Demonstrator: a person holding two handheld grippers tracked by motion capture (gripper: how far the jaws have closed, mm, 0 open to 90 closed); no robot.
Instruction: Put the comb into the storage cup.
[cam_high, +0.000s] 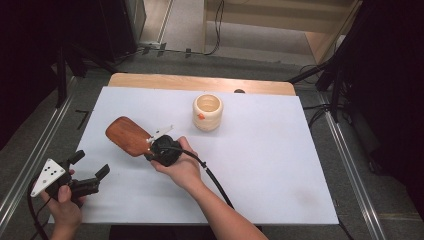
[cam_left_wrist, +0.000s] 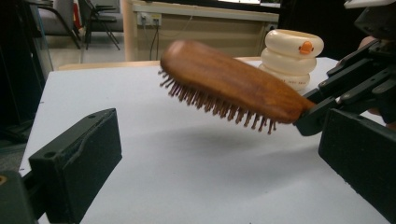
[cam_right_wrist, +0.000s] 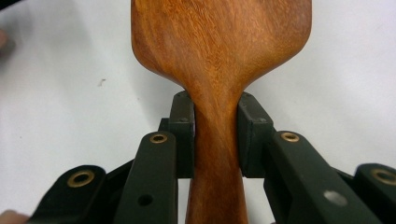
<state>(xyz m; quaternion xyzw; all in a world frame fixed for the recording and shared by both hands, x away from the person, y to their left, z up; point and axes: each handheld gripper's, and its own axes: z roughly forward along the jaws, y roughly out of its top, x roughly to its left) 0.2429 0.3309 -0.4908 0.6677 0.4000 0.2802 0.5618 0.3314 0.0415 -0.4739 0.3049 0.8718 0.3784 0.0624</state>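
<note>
In the high view we see our right claw (cam_high: 150, 146) clamped on the handle of a wooden hairbrush (cam_high: 127, 135), whose head points toward ten o'clock from our right hand (cam_high: 177, 162). The brush sits a little left of the middle of the white bench (cam_high: 270, 160), with its smooth back facing up.

The right gripper view shows the grip plainly: the two black pads (cam_right_wrist: 183, 135) press on either side of the narrow neck of the hairbrush (cam_right_wrist: 219, 70), just below where the handle widens into the head. The handle runs straight down between the jaws toward six o'clock, and the head spreads out toward twelve.

From the left gripper view the hairbrush (cam_left_wrist: 229, 84) is off the bench, tilted, its bristles facing down and its tip higher than the handle. A soft shadow lies on the bench below it. The right claw (cam_left_wrist: 310, 116) holds it at three o'clock in that view.

Behind the brush stands a cream ringed cup (cam_high: 207, 112) with a small orange mark on its side, upright, at about two o'clock from the brush head and well apart from it. In the left gripper view the same cup (cam_left_wrist: 292, 58) stands just past the brush handle.

Our left claw (cam_high: 90, 165) hovers low at the bench's near left corner, at about seven o'clock from the brush. Its jaws stand wide apart with nothing between them, and our left hand (cam_high: 62, 200) holds its body.
</note>
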